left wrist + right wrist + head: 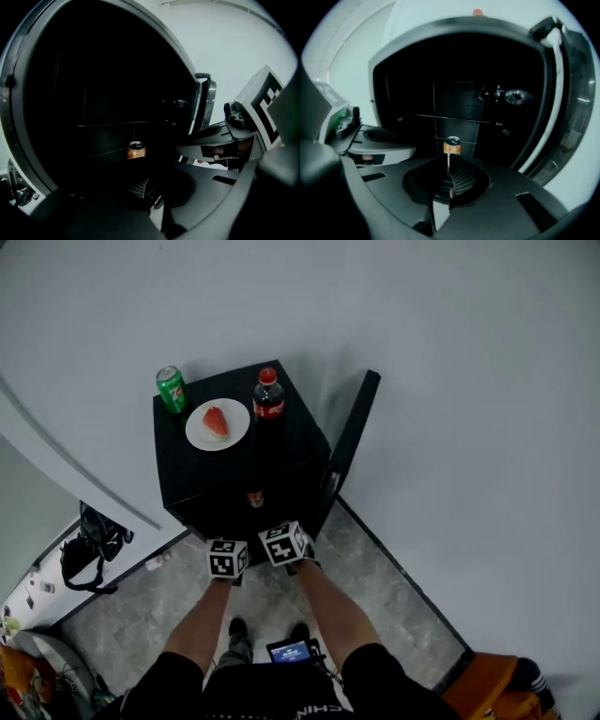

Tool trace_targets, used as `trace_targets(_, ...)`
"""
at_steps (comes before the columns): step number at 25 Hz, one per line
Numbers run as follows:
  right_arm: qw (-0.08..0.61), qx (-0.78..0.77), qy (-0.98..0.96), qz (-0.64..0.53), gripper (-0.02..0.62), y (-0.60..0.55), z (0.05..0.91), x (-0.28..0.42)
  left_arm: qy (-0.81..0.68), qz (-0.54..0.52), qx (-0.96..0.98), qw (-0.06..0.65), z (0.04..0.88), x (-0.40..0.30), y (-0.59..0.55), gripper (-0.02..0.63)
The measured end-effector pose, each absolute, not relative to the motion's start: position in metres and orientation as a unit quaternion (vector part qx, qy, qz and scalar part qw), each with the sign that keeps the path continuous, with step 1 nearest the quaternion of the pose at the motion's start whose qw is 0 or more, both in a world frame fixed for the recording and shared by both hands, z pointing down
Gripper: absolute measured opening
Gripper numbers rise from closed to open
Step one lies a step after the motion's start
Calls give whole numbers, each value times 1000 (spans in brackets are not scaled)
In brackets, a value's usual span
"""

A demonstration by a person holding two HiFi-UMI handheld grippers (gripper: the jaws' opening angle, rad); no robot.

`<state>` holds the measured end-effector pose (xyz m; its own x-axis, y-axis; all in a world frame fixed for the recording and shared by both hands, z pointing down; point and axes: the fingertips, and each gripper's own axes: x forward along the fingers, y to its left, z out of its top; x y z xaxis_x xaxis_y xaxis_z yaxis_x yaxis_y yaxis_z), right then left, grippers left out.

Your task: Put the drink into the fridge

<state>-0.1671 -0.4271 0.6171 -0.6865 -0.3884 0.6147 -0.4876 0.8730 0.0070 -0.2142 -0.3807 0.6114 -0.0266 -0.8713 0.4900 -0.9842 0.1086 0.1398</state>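
We see a small black fridge [234, 474] against a white wall, its door [352, 432] swung open at the right of the head view. The orange can [452, 145] stands upright on a wire shelf inside the fridge, near the middle and well back from the front edge. It shows in the head view as a small spot in the dark opening, and nothing touches it. The left gripper [150, 197] has its jaws together with nothing between them, and it is held in front of the opening, apart from the can. The right gripper [449, 180] is also closed and empty. Its pads meet in line with the can, but it sits well short of it, outside the fridge. The two grippers are side by side, close together, with their marker cubes just below the fridge front in the head view. On top of the fridge sit a green can [172, 389] at the left, a white plate [217, 425] with a watermelon slice [216, 421] in the middle, and a cola bottle [268, 396] with a red cap at the right, all upright. A black bag [89, 549] lies on the floor at the left.
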Motion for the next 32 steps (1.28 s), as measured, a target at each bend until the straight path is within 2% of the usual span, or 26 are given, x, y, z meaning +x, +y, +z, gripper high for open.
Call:
trace_targets(9,284,209,-929,111,14,-353,578,-123,-630,106,732,235,580,-170,-330,11)
trace_targets(15,275,231,-927,109,14,-314,575,-67,-614,55,740,267,587,-157,-253,11)
trace_targets(23,234,251,-930,129,14,-324,549,-81,-600,66,766,224,562,-158,-265,11)
trace_targets(32,232,241,-928,160,14,-324,566,-73,-609,79,753,234,568,-157,-261,11)
